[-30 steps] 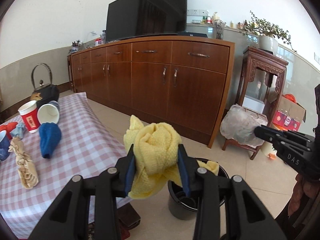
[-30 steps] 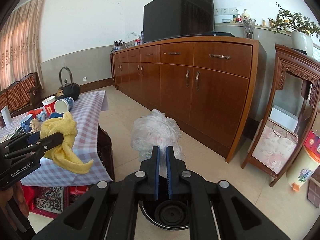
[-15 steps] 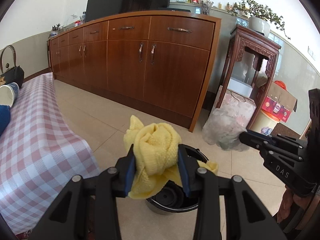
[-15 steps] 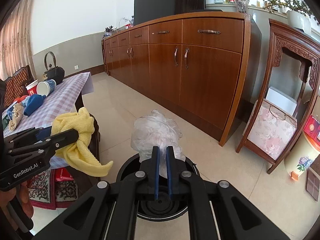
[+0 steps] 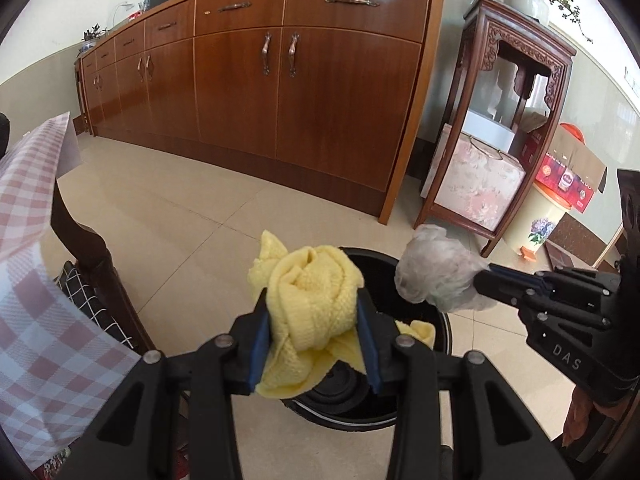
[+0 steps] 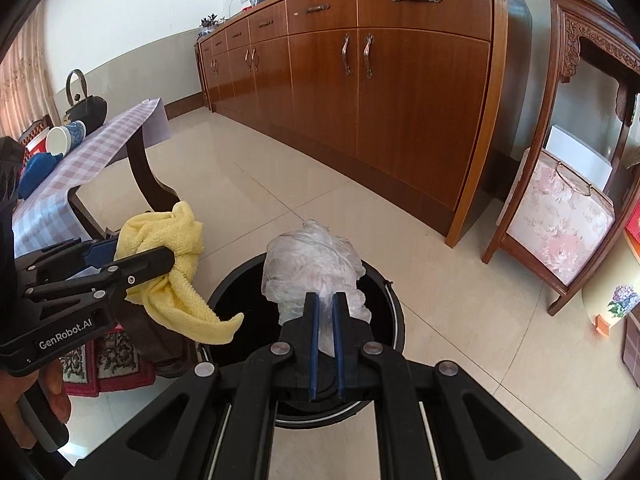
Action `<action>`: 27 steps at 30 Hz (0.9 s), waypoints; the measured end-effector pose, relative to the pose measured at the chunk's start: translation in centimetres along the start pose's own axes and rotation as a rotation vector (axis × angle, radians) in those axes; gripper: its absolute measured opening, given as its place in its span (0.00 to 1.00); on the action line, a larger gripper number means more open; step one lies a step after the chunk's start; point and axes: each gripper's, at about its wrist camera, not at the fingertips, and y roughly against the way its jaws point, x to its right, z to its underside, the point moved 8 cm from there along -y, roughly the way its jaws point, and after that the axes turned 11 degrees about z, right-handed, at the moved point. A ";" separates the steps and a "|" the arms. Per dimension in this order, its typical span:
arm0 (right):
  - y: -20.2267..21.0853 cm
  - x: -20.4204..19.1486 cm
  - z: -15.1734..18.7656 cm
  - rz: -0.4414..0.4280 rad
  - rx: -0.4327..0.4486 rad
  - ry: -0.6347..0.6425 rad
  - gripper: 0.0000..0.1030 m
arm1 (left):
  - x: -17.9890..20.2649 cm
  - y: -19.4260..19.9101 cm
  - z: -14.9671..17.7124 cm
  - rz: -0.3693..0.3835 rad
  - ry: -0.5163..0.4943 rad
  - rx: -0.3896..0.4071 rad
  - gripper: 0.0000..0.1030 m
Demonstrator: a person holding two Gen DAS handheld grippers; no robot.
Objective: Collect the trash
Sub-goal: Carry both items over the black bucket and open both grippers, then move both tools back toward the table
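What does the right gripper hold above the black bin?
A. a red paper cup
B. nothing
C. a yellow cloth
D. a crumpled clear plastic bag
D: the right gripper is shut on the crumpled clear plastic bag over the black bin; the yellow cloth is in the left gripper.

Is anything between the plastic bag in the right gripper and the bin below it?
Nothing: in the right wrist view the plastic bag hangs directly over the open bin, only air between them.

Your frames are bright daylight, sharp centre, heavy fisheye bending and black vignette corners; glare streaks the cabinet [image 5: 320, 92] doors and floor [image 6: 280, 184] tiles.
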 end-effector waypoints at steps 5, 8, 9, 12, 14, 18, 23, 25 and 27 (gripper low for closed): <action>-2.7 0.1 0.9 -0.010 -0.047 0.015 0.07 | -0.5 -1.4 0.6 -0.015 -0.016 -0.030 0.47; -4.1 0.1 1.1 -0.019 -0.070 0.021 0.08 | -1.0 -2.2 0.7 -0.022 -0.005 -0.040 0.68; -4.5 0.2 1.1 -0.021 -0.074 0.023 0.09 | -1.3 -2.2 0.7 -0.029 0.001 -0.040 0.79; -5.8 1.3 1.4 0.024 -0.115 0.003 0.56 | -2.0 -1.0 0.4 -0.099 0.008 -0.004 0.89; -5.6 2.6 1.2 0.042 -0.102 -0.051 0.74 | -2.3 -0.2 0.3 -0.122 0.015 0.012 0.90; -4.6 3.3 0.5 0.066 -0.083 -0.074 0.74 | -2.2 1.4 -0.1 -0.161 0.011 0.054 0.96; -2.8 2.1 -0.6 0.086 -0.026 -0.049 0.90 | -2.1 3.5 -0.5 -0.183 0.013 0.102 0.98; -2.0 1.9 -1.2 0.089 -0.006 -0.050 0.92 | -2.3 4.0 -0.6 -0.185 0.018 0.106 0.99; -1.5 1.8 -1.6 0.092 0.008 -0.055 0.92 | -2.3 4.4 -0.9 -0.191 0.021 0.110 0.99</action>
